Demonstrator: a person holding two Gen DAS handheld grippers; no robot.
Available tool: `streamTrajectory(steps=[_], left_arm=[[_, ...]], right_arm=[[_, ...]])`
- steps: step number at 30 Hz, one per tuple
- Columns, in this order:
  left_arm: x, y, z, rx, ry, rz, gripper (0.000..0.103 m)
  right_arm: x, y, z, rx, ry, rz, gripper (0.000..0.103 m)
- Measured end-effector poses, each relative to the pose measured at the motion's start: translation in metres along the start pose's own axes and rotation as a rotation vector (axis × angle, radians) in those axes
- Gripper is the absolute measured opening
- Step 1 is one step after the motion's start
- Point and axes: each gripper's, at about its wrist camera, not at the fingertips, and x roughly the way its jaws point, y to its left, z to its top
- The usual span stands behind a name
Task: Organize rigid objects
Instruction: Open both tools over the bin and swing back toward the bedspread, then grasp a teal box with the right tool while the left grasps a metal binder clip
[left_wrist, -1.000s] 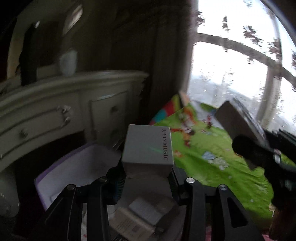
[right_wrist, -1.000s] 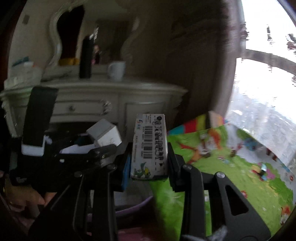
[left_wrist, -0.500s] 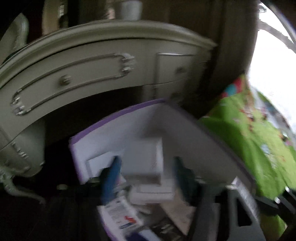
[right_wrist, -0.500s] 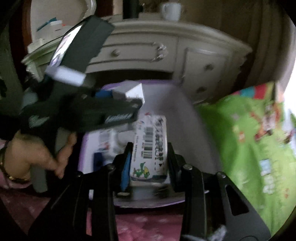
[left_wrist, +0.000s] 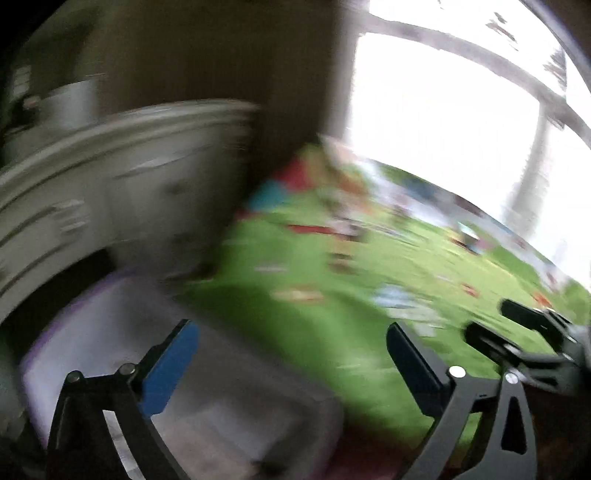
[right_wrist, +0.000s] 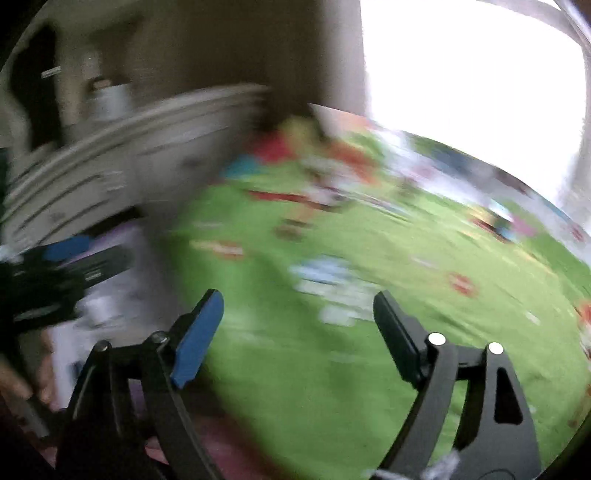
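Both views are smeared by motion. My left gripper (left_wrist: 291, 336) is opening wide, with nothing between its fingers; it hangs over the right edge of the purple-rimmed bin (left_wrist: 85, 332) and the green play mat (left_wrist: 332, 280). My right gripper (right_wrist: 297, 310) is also opening and holds nothing, out over the green mat (right_wrist: 369, 350). The bin (right_wrist: 114, 295) lies at the left of the right wrist view, with the left gripper (right_wrist: 62, 266) above it. The right gripper (left_wrist: 524, 339) shows at the right edge of the left wrist view. The boxes inside the bin are too blurred to make out.
A cream dresser (left_wrist: 92, 177) with drawers stands behind the bin, a pale cup (left_wrist: 72, 103) on its top. A dark curtain (left_wrist: 221, 66) hangs beside a bright window (left_wrist: 443, 122). A hand (right_wrist: 26, 376) shows at the lower left of the right wrist view.
The left gripper let go of the white box and the right gripper let go of the barcoded box, both over the bin. Both jaws spread and both views swung right toward the mat.
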Motion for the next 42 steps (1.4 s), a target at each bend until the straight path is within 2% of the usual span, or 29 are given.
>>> streamTrajectory(steps=[1,3,6,10,14,16,18,22,25,29,30,31,32,34,37,42], left_arm=[[0.018,-0.023,0.006,0.044,0.029,-0.054,0.103],[0.049,-0.06,0.015,0.122,0.075,-0.114,0.103],[0.108,-0.111,0.03,0.21,0.149,-0.133,0.103],[0.169,-0.144,0.051,0.277,0.166,-0.089,0.103],[0.215,-0.143,0.06,0.265,0.24,-0.034,0.103],[0.222,-0.132,0.061,0.201,0.248,-0.068,0.103],[0.223,-0.127,0.062,0.18,0.245,-0.08,0.103],[0.225,-0.133,0.06,0.204,0.254,-0.045,0.103],[0.225,-0.132,0.06,0.197,0.254,-0.048,0.103],[0.223,-0.131,0.06,0.196,0.254,-0.045,0.103],[0.226,-0.132,0.061,0.197,0.255,-0.045,0.103],[0.225,-0.132,0.061,0.196,0.255,-0.045,0.103],[0.225,-0.132,0.061,0.195,0.254,-0.045,0.103],[0.225,-0.132,0.061,0.195,0.254,-0.044,0.103],[0.225,-0.131,0.06,0.199,0.254,-0.043,0.103],[0.226,-0.133,0.058,0.2,0.256,-0.034,0.103]], right_arm=[[0.005,-0.028,-0.002,0.052,0.033,-0.048,0.086],[0.01,-0.072,-0.006,0.135,0.059,-0.129,0.086],[0.02,-0.139,-0.01,0.257,0.101,-0.238,0.086],[0.043,-0.204,0.001,0.356,0.141,-0.275,0.086],[0.092,-0.252,0.026,0.393,0.203,-0.295,0.086],[0.112,-0.262,0.035,0.393,0.216,-0.321,0.087],[0.132,-0.272,0.051,0.392,0.216,-0.332,0.088],[0.178,-0.292,0.086,0.356,0.248,-0.379,0.09],[0.208,-0.308,0.108,0.352,0.268,-0.39,0.096],[0.228,-0.323,0.124,0.347,0.255,-0.396,0.097],[0.228,-0.323,0.125,0.339,0.253,-0.392,0.082],[0.224,-0.321,0.126,0.327,0.246,-0.385,0.062],[0.217,-0.317,0.127,0.312,0.24,-0.373,0.037],[0.197,-0.303,0.112,0.287,0.25,-0.289,0.037],[0.156,-0.284,0.074,0.204,0.232,-0.297,0.036],[0.08,-0.281,0.009,0.255,0.193,-0.318,0.037]])
